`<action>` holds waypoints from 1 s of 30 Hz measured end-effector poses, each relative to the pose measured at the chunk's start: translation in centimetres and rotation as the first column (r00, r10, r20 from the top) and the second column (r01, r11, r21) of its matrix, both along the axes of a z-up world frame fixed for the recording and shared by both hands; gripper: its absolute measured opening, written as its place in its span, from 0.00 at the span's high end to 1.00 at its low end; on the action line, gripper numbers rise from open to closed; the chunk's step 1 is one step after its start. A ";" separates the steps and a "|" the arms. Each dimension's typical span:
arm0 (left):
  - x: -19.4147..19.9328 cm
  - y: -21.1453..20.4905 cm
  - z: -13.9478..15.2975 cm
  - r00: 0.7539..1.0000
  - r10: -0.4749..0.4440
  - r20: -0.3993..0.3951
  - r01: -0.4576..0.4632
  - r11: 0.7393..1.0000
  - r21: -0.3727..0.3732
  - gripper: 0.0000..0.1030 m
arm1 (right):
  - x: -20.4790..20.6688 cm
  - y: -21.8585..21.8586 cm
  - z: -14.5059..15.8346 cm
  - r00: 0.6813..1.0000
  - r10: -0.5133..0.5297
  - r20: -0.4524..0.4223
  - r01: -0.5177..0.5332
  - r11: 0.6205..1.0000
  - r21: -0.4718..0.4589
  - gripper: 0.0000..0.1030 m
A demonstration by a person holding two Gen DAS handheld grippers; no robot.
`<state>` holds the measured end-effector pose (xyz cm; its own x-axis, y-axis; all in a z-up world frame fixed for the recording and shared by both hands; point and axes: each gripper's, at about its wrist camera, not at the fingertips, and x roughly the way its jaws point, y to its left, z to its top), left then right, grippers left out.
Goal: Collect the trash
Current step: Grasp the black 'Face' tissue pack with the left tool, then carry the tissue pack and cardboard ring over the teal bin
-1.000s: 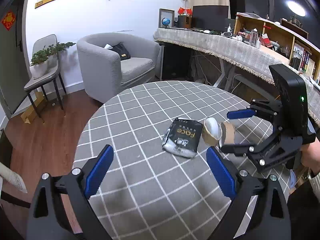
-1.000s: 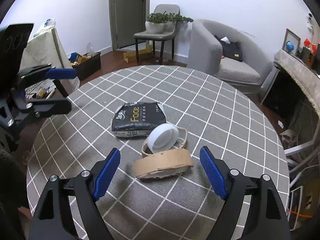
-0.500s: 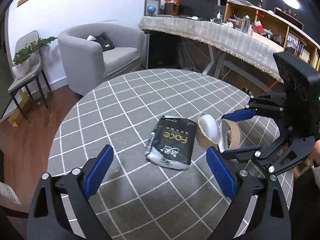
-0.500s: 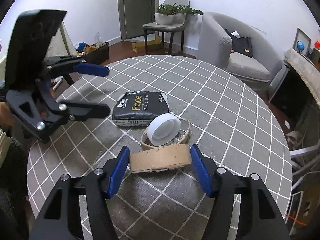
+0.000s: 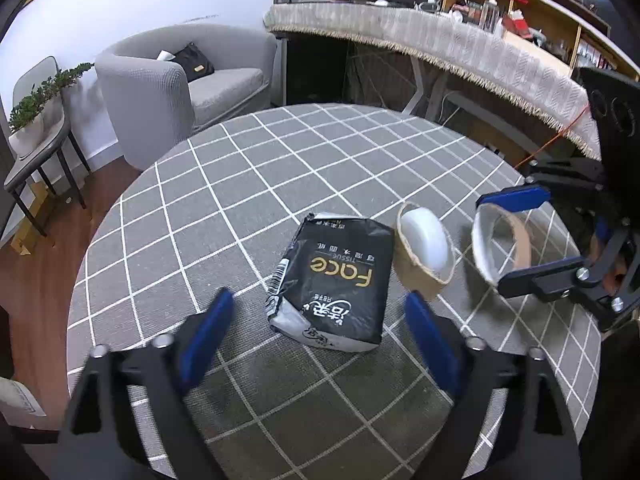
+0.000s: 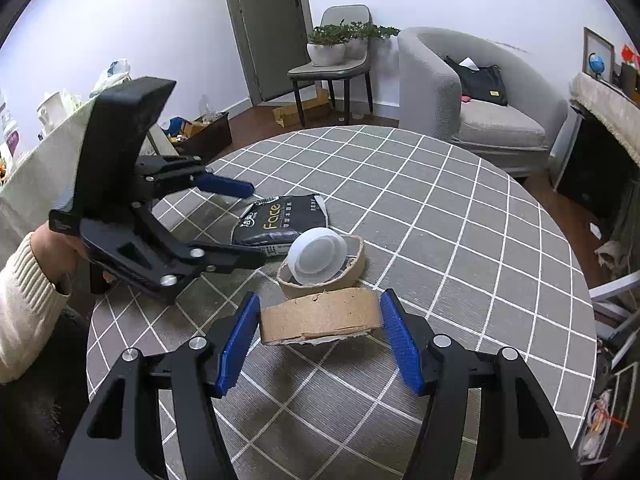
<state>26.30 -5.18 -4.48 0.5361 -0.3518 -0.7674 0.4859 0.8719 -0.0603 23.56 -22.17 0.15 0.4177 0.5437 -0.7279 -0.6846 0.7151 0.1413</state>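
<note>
A black "Face" tissue pack [image 5: 334,284] [image 6: 282,220] lies on the round checked table [image 5: 280,168]. Beside it sits a brown cardboard ring [image 5: 420,276] [image 6: 344,276] with a white lid [image 5: 426,240] [image 6: 318,256] in it. My right gripper [image 6: 320,336] is shut on a second cardboard ring [image 6: 320,314] [image 5: 504,240] and holds it just off the table. My left gripper [image 5: 316,332] [image 6: 244,224] is open, its blue pads either side of the near end of the tissue pack.
A grey armchair [image 5: 180,80] and a chair with a plant [image 5: 36,128] stand beyond the table. A cloth-covered desk [image 5: 440,48] runs at the right. Boxes [image 6: 200,132] lie on the floor near the door.
My right gripper closed on the near cardboard ring and lifted it slightly. My left gripper moved forward toward the tissue pack and stays open.
</note>
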 end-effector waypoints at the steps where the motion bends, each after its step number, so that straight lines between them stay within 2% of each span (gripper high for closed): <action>1: 0.2 -0.1 -0.1 1.000 0.003 -0.005 -0.003 1.000 0.005 0.22 | -0.2 -0.1 0.0 1.000 0.002 -0.001 -0.002 1.000 0.003 0.39; 5: 0.0 -0.4 -0.1 1.000 -0.007 0.001 0.007 1.000 0.015 0.41 | 0.2 -0.1 0.0 1.000 -0.001 -0.004 0.001 1.000 0.019 0.39; 8: -0.3 -0.3 -0.1 1.000 0.002 0.006 -0.002 1.000 0.019 0.43 | 0.7 0.0 0.6 1.000 -0.019 0.006 0.019 0.999 0.041 0.39; 14: -1.2 1.1 0.5 0.997 0.070 0.023 -0.070 0.997 -0.027 0.45 | 0.8 0.7 2.3 0.996 -0.061 0.065 0.055 0.994 0.090 0.39; 21: -3.0 2.0 0.9 0.991 0.127 0.030 -0.125 0.990 -0.070 0.46 | 1.3 2.2 3.3 0.990 -0.118 0.075 0.107 0.984 0.145 0.39; 25: -4.4 3.2 1.0 0.981 0.188 0.053 -0.182 0.978 -0.100 0.46 | 1.0 3.3 3.0 0.988 -0.133 0.079 0.119 0.980 0.159 0.39; 30: -6.8 4.9 1.7 0.954 0.283 0.099 -0.271 0.956 -0.115 0.46 | 0.3 4.6 2.2 0.989 -0.137 0.063 0.125 0.978 0.165 0.39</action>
